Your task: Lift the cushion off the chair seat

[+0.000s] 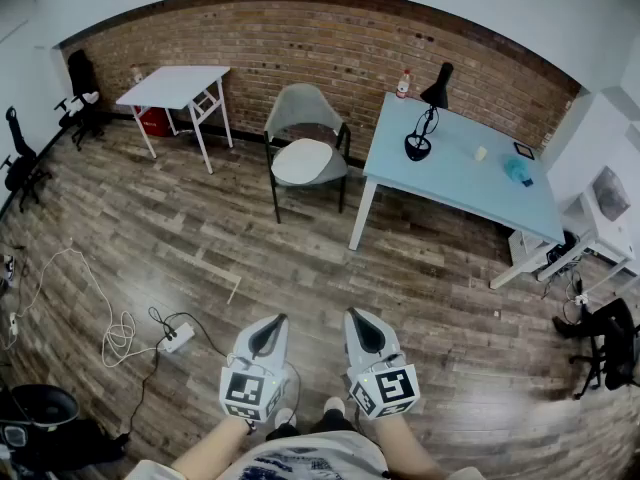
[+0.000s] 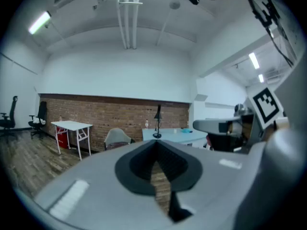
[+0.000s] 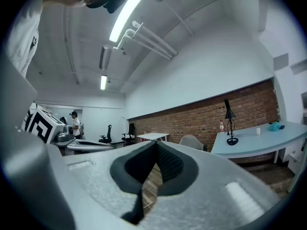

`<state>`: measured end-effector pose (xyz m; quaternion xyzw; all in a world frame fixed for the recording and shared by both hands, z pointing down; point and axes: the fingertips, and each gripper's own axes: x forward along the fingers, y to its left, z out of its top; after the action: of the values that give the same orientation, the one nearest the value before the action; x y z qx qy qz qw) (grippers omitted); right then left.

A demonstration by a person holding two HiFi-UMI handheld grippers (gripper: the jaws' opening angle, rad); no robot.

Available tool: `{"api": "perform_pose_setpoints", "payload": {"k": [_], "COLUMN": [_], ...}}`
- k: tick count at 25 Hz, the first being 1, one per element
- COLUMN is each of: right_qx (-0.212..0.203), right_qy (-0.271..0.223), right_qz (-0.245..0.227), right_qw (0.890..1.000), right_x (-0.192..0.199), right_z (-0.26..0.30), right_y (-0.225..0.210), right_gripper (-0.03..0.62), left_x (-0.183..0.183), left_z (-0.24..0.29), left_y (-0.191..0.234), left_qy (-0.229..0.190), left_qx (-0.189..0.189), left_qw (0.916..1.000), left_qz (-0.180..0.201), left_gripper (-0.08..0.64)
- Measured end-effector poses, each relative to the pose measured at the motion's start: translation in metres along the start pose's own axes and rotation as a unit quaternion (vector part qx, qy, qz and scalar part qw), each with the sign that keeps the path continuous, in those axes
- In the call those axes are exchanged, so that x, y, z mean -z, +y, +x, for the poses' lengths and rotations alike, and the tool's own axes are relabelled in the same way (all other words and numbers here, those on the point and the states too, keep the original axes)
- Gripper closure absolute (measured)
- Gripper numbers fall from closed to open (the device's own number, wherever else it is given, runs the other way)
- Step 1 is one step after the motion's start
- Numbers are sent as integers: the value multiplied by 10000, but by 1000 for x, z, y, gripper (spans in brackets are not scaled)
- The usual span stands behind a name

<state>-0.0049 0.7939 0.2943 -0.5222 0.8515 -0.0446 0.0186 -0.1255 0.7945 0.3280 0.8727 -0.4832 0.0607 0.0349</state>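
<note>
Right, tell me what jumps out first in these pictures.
The white cushion on the grey chair against the brick wall. Right of it, a pale-blue table carries a black desk lamp. Nearest, the left gripper and right gripper are both shut, empty.

Well ahead of the left gripper [image 1: 272,326] and right gripper [image 1: 358,320] stands the chair [image 1: 305,108], the cushion [image 1: 303,161] on its seat. A desk [image 1: 480,183] bearing a lamp [image 1: 425,118] stands just right of it, a small table [image 1: 175,86] left.

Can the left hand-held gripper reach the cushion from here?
Probably not yet: the cushion lies on the chair far across the floor from the left hand-held gripper. Nothing blocks the way.
</note>
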Motion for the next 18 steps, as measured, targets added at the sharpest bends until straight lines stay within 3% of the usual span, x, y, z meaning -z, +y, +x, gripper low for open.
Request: {"api": "perform_pose_setpoints", "payload": {"k": [10, 18], "right_qx": [-139, -303], "right_qy": [154, 167], "right_qz": [80, 324], "right_qw": [9998, 9989], "right_x": [-3, -4], "right_z": [-34, -42], "right_y": [-87, -113], "right_gripper": [594, 594], "left_x": [-16, -19], "left_z": [54, 60], "left_y": [-78, -96], "left_qy": [-72, -27], "left_qx": [-343, -535], "left_qw": [9993, 9985], "left_qz": [-95, -101], "left_gripper": [569, 568]}}
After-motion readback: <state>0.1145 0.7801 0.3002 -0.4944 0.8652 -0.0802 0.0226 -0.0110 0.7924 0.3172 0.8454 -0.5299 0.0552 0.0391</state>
